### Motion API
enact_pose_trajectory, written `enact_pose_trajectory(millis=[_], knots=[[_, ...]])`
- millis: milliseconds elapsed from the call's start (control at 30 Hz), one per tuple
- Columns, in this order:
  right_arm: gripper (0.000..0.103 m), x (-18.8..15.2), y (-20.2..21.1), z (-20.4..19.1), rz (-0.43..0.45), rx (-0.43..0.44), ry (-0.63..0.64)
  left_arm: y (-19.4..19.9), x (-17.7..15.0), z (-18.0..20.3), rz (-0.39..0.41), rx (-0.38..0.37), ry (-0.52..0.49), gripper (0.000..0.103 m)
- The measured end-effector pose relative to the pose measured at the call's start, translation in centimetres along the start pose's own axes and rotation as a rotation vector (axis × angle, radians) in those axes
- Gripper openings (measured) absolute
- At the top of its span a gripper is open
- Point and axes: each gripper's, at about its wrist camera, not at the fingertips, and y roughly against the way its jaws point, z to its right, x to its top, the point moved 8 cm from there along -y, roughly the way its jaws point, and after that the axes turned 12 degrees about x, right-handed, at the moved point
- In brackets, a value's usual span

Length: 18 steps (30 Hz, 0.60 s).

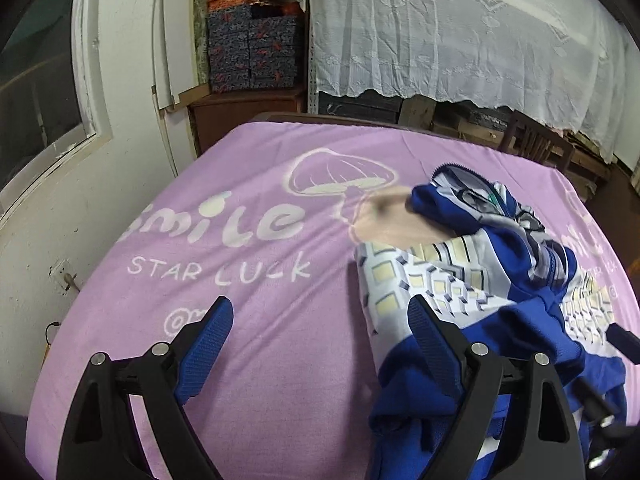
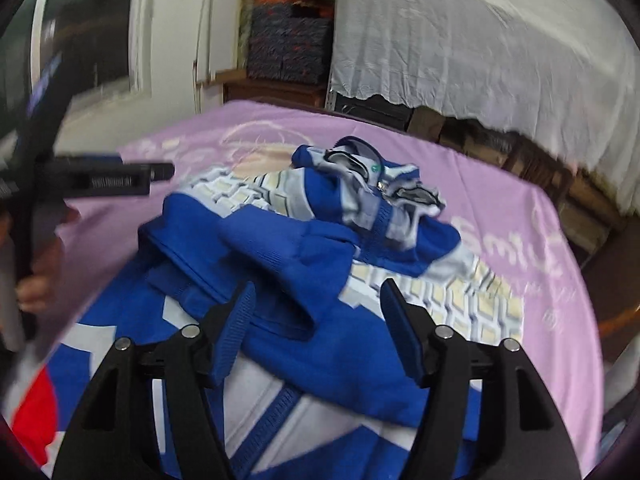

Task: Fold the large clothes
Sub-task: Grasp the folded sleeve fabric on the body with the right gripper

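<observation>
Jacket [image 2: 280, 256], blue with white patterned panels, lies crumpled in a heap on the surface, which is covered by a purple sheet [image 1: 248, 320] printed "smile / STAR LUCK". Long axis runs roughly near-to-far in both views: collar and zip end point away toward the far edge, blue body toward the cameras. Heap is bunched, so the axis is only rough.

Left gripper [image 1: 320, 320]: jaws spread wide, nothing between them, only bare sheet. Its right finger [image 1: 432, 344] overlaps the jacket's left edge in the picture; contact can't be confirmed.

Right gripper [image 2: 318, 300]: jaws apart, released, poised over blue fabric, pads not pressing on it.

Left view only: sheet lettering sharp, jacket sits on the right part of the sheet.
Right view only (motion-blurred): a red patch [image 2: 34, 408] at the jacket's near-left corner, the left gripper from the side, and the hand [image 2: 36, 280] holding it.
</observation>
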Motion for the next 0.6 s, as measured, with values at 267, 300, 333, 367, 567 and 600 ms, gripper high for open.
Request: enact_pose_trajectory(millis=[267,300,333,367,567,600], knots=[[0.06,2.4,-4.3,-1.7,-0.078,-0.131,0.117,-0.8,0.2,-1.3,-0.068,-0.041,0.065,0.093],[0.048,2.5,-4.5,-1.7,-0.082,-0.128,0.105,-0.7,0.2,-1.2,-0.067,-0.048,0.063,0.093],[0.031,2.5,-4.6,-1.5,-0.089,-0.109,0.072,-0.6,0.3,-1.1,-0.064,-0.053,0.059,0.093],[0.027,2.4,-4.5,-1.2,-0.093,-0.094,0.036,-0.3,0.3,-0.9,-0.056,-0.058,0.05,0.093],[0.013,2.9,-0.7,2.6,-0.004,-0.009,-0.197,1.1,0.1,0.6,-0.008,-0.059,-0.016,0.093],[0.013,2.8,0.1,3.3,0.014,0.007,-0.237,1.2,0.1,0.9,-0.004,-0.058,-0.026,0.093]])
